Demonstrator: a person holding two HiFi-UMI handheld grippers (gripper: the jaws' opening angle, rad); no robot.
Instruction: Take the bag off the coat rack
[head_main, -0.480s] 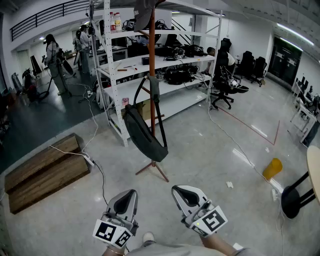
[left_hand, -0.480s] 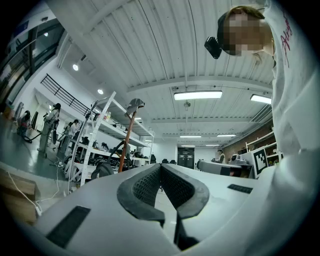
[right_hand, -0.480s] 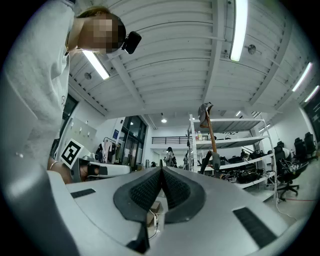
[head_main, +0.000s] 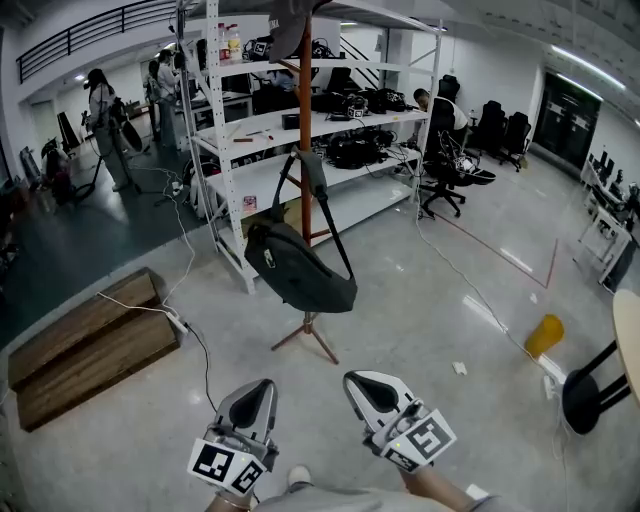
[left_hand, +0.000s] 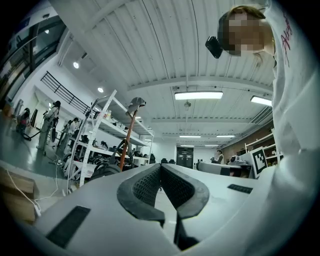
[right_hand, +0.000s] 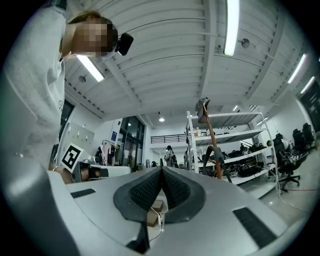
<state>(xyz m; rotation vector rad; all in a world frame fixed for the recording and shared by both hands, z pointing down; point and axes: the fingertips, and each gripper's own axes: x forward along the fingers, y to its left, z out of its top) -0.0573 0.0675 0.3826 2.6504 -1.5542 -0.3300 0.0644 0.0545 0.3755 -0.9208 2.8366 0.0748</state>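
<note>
Well, the dark bag (head_main: 300, 272) hangs by its strap from the orange coat rack (head_main: 304, 110). Its body is slung low across the front of the pole, above the rack's splayed feet. A grey cap (head_main: 288, 28) sits on top of the rack, and a white shelving unit (head_main: 214, 150) stands just behind it. Some way in front of the rack, close to the person, the two tongs are held side by side, well apart from the bag. The left gripper (head_main: 262, 386) has its jaws pressed together and holds nothing. The right gripper (head_main: 352, 380) is likewise closed tight and empty. Left of the rack, wooden steps (head_main: 90, 340) lie on the floor. Far to its right sits a yellow object (head_main: 545, 336).
</note>
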